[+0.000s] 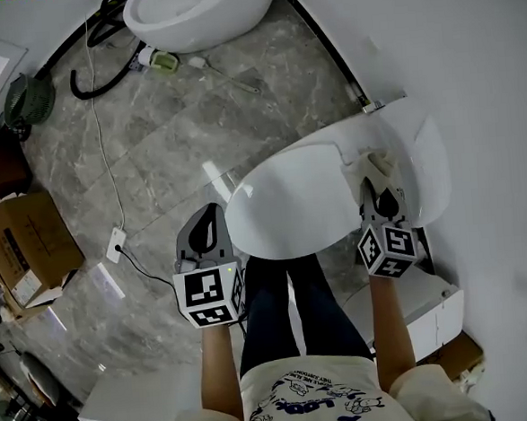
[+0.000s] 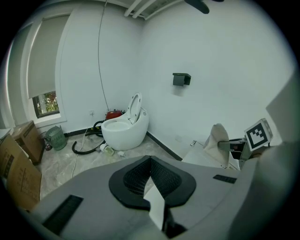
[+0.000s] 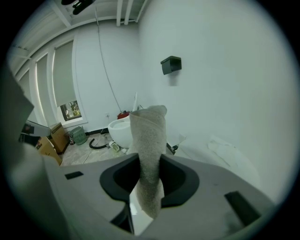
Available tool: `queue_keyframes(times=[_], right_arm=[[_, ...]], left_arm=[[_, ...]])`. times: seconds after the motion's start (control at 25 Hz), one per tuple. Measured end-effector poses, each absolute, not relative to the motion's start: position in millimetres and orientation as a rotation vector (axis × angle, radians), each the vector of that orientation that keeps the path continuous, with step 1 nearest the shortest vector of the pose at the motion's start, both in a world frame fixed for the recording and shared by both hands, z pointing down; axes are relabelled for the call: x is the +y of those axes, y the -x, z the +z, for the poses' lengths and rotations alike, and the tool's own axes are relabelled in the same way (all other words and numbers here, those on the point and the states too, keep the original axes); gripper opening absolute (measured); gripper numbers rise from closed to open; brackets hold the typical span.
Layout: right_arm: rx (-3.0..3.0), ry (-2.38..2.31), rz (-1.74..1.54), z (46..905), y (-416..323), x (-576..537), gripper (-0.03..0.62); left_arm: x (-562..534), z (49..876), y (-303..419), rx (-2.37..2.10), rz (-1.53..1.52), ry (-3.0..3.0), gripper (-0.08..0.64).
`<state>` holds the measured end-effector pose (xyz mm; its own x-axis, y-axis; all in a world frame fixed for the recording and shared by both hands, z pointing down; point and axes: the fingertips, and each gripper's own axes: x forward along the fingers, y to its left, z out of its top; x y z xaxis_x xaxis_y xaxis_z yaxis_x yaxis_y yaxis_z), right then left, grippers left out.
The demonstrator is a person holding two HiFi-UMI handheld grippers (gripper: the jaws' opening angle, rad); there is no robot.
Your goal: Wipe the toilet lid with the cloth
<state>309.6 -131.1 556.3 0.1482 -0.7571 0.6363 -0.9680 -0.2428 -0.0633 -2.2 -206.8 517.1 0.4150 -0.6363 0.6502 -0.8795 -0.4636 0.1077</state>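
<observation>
The toilet lid (image 1: 290, 203) is lying shut. The right gripper (image 1: 379, 202) is clamping the cloth (image 1: 379, 165) near the lid's rear, while the left gripper (image 1: 208, 234) is hanging alongside, jaws together and empty. Wiping seems about to begin; next, the cloth needs pressing down and sweeping across.

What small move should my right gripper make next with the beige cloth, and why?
Probably lower the right gripper until the beige fabric cloth presses on the white oval toilet lid. Its jaws are clamped on the cloth, which sticks out over the lid's rear part, and whether it touches yet is unclear.
</observation>
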Motion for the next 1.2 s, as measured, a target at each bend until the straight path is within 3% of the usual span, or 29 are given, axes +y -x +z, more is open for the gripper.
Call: queue_keyframes(times=[1.2], right_arm=[[-1.535, -1.816, 0.928, 787.7, -337.2, -171.6, 0.098]], left_arm=[[-221.8, 647.1, -1.2, -1.296, 0.862, -2.146, 0.003]])
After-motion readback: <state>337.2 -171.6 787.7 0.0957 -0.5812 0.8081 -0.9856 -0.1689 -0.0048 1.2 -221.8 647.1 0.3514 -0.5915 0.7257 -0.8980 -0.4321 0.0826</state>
